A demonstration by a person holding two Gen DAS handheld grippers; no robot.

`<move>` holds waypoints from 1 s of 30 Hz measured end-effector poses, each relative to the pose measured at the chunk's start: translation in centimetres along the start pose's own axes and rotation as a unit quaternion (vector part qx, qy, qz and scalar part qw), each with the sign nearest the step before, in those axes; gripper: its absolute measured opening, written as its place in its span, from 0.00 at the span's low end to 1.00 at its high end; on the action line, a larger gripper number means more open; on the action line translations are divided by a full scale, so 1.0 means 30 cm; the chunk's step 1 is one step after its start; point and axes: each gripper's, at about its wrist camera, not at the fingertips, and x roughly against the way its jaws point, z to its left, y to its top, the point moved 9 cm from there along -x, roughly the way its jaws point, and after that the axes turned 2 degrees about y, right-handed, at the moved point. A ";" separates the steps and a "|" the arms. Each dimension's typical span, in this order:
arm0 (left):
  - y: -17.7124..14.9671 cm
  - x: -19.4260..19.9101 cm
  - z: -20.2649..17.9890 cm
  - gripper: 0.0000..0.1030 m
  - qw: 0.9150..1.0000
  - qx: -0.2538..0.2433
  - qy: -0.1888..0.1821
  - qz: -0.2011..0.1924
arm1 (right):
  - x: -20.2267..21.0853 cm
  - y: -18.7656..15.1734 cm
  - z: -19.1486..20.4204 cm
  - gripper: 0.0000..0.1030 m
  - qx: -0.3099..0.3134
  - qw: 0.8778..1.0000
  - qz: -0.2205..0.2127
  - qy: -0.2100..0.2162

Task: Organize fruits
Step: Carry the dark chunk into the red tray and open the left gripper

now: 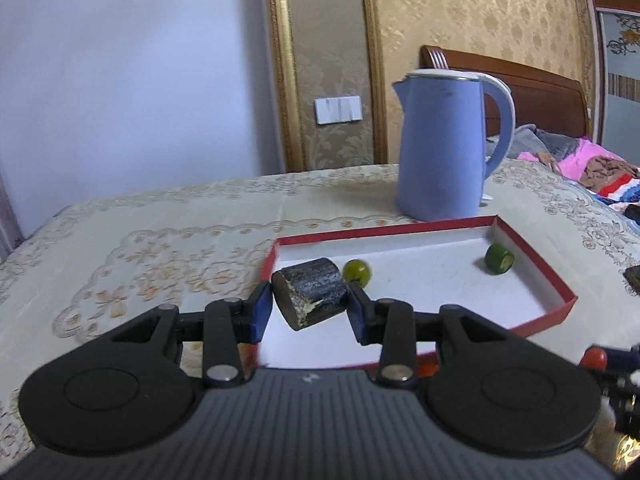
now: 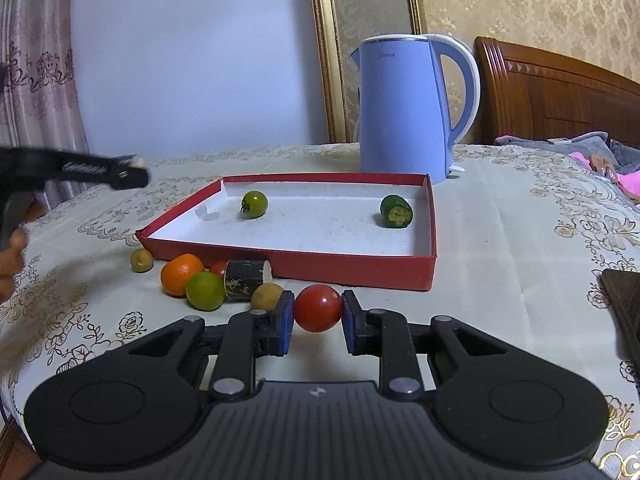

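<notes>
Left claw (image 1: 310, 304) clamped on dark cane piece (image 1: 310, 298), held above near-left corner of red tray (image 1: 532, 264). Carry inward, lower onto bare white floor clear of green fruit (image 1: 357, 272), then release. Right claw (image 2: 318, 310) clamped on red tomato (image 2: 319, 307), in front of tray; lift over wall, avoid loose fruit pile (image 2: 204, 284) on worktop.

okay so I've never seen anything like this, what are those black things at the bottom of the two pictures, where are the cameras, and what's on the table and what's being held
Those black things are hand-held grippers, one in each of a person's hands; each carries a camera looking forward along its two fingers. In the left camera's picture, the left gripper is shut on a dark cut cylinder piece above the red tray. In the right camera's picture, the right gripper clamps a red tomato. The tray holds two green fruits; more fruit lies before it on the patterned cloth, a blue kettle behind.
</notes>
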 end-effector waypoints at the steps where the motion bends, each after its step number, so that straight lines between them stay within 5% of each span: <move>1: 0.009 -0.016 -0.013 0.35 1.000 -0.002 -0.003 0.002 | 0.002 0.000 -0.001 0.23 -0.001 1.000 -0.001 0.000; 30: 0.052 -0.468 -0.285 0.36 0.995 -0.065 0.043 0.068 | 0.034 -0.003 -0.021 0.23 -0.012 1.000 -0.009 0.005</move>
